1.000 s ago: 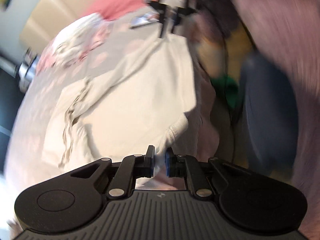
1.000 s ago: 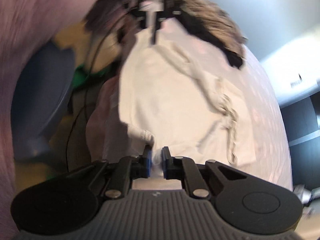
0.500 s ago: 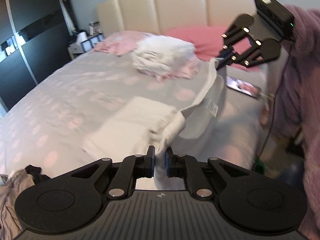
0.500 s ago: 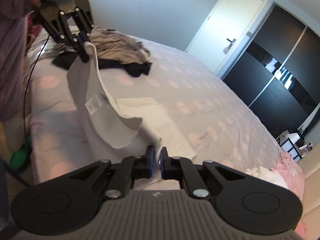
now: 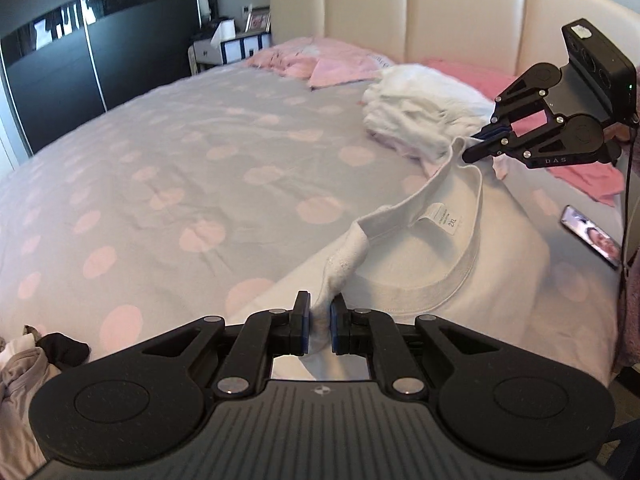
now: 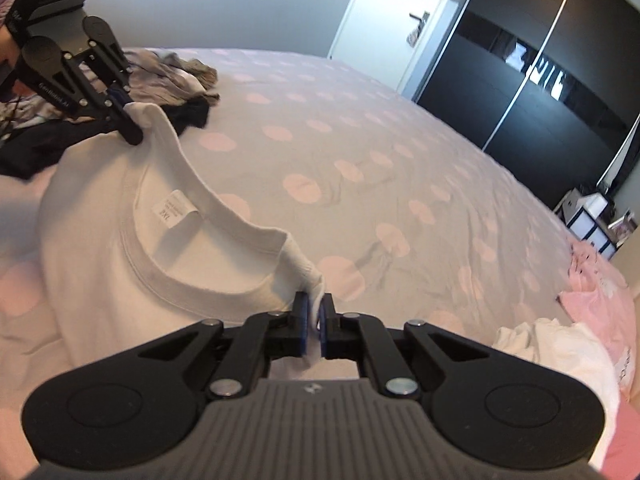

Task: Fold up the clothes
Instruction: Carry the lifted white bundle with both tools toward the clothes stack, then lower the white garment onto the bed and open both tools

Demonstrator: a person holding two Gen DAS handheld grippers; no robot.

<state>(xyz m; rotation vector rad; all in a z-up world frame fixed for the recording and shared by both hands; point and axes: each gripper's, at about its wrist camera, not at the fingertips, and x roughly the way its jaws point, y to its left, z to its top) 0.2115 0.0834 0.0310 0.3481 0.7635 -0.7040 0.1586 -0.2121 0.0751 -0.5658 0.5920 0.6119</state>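
Pinching white tee [image 5: 472, 280] w/ both grippers [image 5: 319, 326]

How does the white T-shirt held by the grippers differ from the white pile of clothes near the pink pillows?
The white T-shirt is stretched out, its collar and size label showing; the white pile is bunched, with no collar or label visible. The T-shirt is pinched at both shoulders, by the left gripper and the right gripper; the pile lies untouched on the bed. The T-shirt is at the bed's near edge, the pile nearer the headboard. Both are white fabric.
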